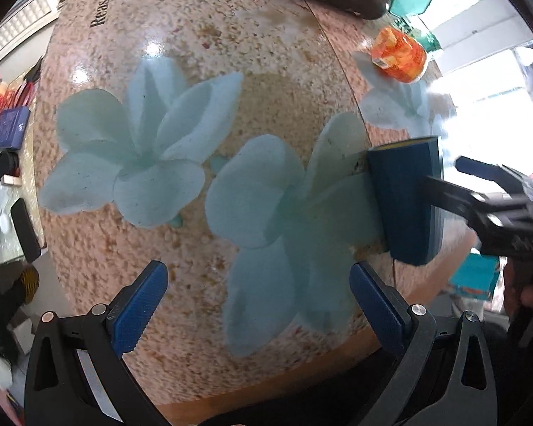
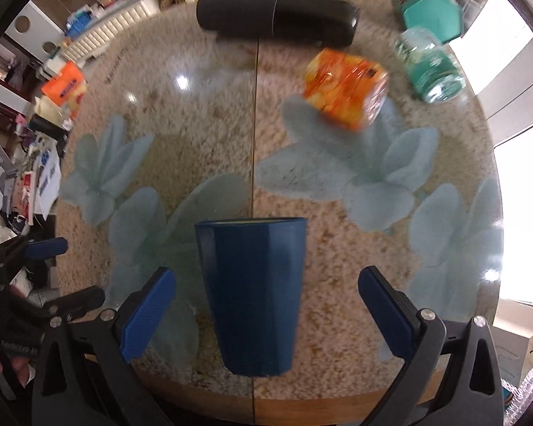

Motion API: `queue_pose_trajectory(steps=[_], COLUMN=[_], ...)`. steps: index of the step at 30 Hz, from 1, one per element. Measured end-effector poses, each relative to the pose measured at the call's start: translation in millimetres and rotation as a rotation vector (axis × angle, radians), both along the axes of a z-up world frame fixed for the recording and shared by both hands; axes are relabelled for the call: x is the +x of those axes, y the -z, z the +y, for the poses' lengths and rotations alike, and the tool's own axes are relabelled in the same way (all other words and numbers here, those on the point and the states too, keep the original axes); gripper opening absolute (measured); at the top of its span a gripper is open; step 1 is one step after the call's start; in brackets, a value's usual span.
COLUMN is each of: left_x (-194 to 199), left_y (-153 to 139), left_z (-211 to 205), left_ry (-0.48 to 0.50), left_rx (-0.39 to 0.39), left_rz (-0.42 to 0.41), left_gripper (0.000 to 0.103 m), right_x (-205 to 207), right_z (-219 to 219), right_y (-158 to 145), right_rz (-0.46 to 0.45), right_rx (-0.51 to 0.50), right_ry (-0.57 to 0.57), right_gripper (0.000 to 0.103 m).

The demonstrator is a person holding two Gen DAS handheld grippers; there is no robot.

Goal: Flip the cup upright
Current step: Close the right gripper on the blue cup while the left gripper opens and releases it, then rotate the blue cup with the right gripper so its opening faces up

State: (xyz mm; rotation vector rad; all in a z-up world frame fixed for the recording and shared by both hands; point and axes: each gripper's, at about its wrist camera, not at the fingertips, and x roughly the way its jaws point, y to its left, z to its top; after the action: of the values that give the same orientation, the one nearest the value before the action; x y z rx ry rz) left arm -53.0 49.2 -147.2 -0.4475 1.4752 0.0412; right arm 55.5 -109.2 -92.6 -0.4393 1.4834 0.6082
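Observation:
A dark blue cup lies on its side on the flowered table, its open rim pointing away from my right gripper and its base toward it. My right gripper is open, one blue-padded finger on each side of the cup, not touching it. In the left wrist view the cup lies at the right, with the right gripper reaching in around it from the right. My left gripper is open and empty over the table, left of the cup.
A black cylindrical case lies at the table's far edge. An orange snack packet, a teal bottle and a teal box sit at the far right. Clutter lies beyond the left edge.

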Motion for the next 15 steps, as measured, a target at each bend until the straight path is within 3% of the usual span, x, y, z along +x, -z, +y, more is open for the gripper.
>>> queue_pose_trajectory(steps=[4, 12, 14, 15], left_x=[-7.0, -5.7, -6.4, -6.6], left_y=[6.1, 9.6, 10.5, 10.7], left_z=[2.7, 11.0, 13.3, 14.3], left_ry=[0.033, 0.048, 0.049, 0.049], left_rx=[0.003, -0.023, -0.036, -0.039], left_rz=[0.001, -0.014, -0.015, -0.016], left_gripper=[0.103, 0.103, 0.103, 0.103], right_x=[5.6, 25.1, 30.3, 31.3], right_z=[14.0, 19.1, 17.1, 16.3], right_y=[23.1, 46.5, 53.4, 56.3], right_rz=[0.065, 0.099, 0.123, 0.136], right_rx=[-0.042, -0.098, -0.116, -0.117], right_ry=[0.010, 0.067, 0.080, 0.085], right_gripper=[0.103, 0.103, 0.097, 0.088])
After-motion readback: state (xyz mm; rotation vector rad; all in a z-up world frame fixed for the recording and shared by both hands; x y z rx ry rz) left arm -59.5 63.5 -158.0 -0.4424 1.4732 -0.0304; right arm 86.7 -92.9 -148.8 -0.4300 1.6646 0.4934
